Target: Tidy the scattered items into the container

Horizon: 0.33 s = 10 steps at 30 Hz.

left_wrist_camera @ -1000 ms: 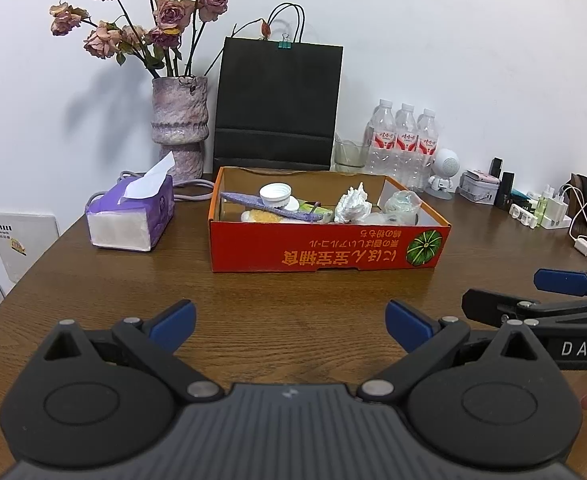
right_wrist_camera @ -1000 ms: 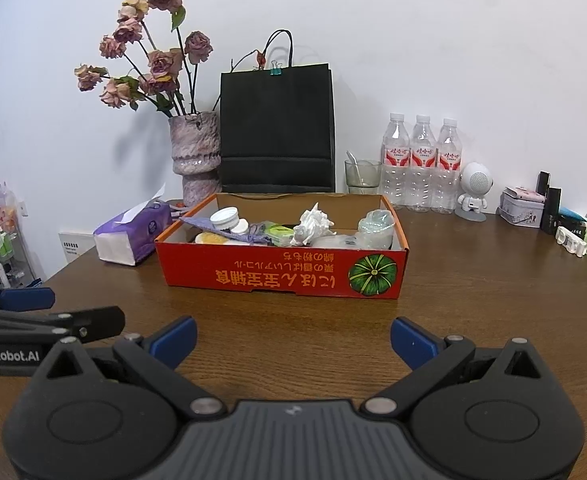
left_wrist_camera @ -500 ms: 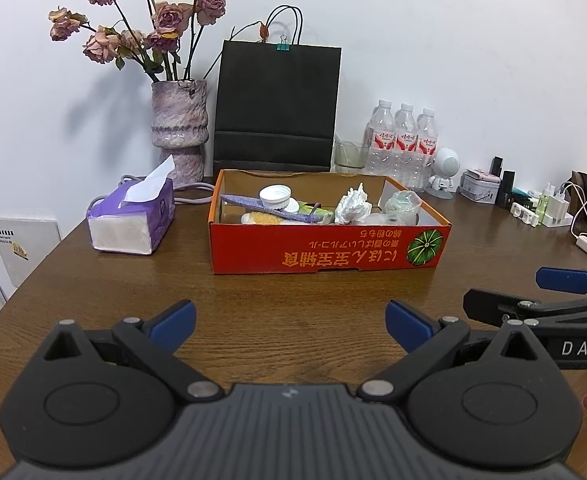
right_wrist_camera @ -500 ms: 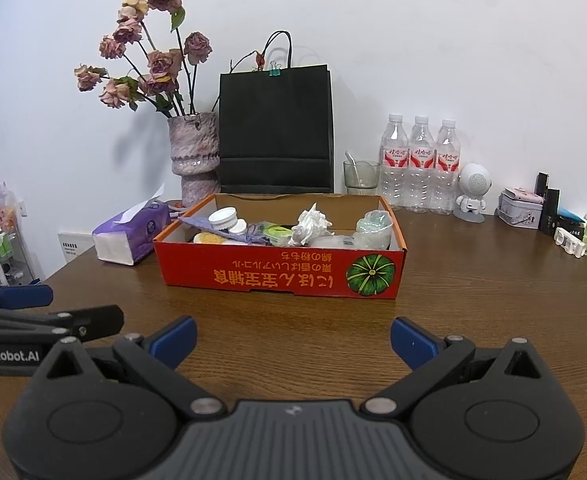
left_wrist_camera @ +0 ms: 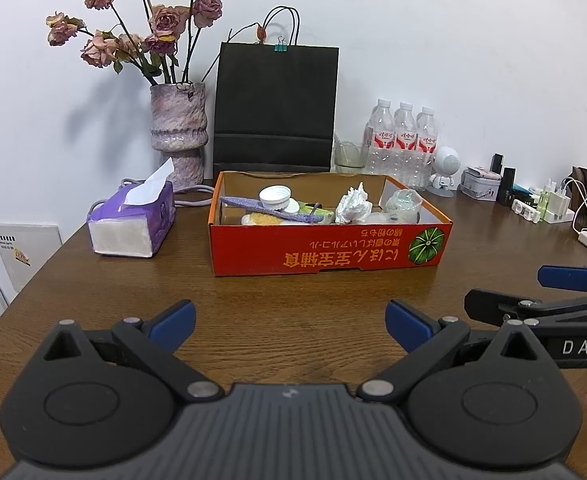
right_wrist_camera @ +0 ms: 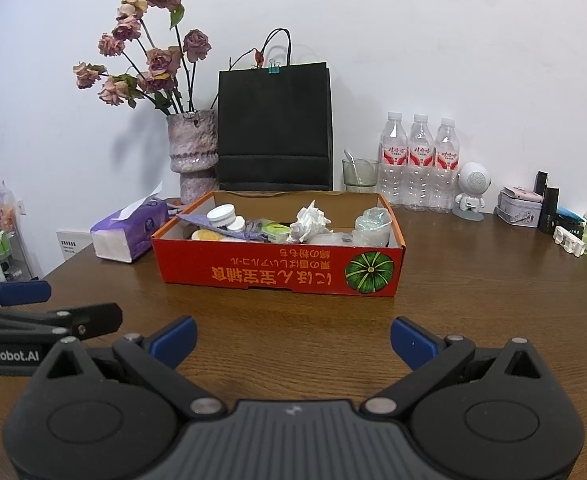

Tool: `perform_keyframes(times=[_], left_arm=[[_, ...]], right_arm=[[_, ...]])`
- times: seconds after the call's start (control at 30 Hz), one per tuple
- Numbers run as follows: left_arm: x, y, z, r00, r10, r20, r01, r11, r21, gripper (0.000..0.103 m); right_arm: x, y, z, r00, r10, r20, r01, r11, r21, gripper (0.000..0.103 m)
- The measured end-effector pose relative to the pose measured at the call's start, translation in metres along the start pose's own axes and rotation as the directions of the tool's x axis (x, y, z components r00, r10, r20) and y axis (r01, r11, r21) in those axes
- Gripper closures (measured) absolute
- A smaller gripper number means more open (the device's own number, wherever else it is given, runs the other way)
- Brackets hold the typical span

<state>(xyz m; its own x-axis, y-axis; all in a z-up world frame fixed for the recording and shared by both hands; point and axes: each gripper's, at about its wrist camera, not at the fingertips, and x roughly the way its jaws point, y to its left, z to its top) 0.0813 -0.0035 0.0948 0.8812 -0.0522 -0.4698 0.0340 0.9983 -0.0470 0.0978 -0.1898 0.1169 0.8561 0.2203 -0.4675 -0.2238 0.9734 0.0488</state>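
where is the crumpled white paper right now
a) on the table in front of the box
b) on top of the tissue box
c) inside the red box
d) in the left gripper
c: the crumpled white paper sits inside the red box, among the other items, while both grippers are open and hold nothing.

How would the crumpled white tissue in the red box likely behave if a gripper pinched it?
The crumpled tissue looks like thin creased paper, so it would probably squash and weigh little. It sits loosely on other items in the red box, so it may shift when nudged.
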Motion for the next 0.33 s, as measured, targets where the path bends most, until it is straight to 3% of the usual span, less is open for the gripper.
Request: perform_keyframes(times=[0.33], left_arm=[[-0.0022, 0.0035, -0.0023, 0.999, -0.026, 0.035, 0.027, 0.999, -0.031, 0.000]], right_arm=[[0.0019, 0.0004, -0.0042, 1.000, -0.002, -0.001, 0.002, 1.000, 0.000, 0.000]])
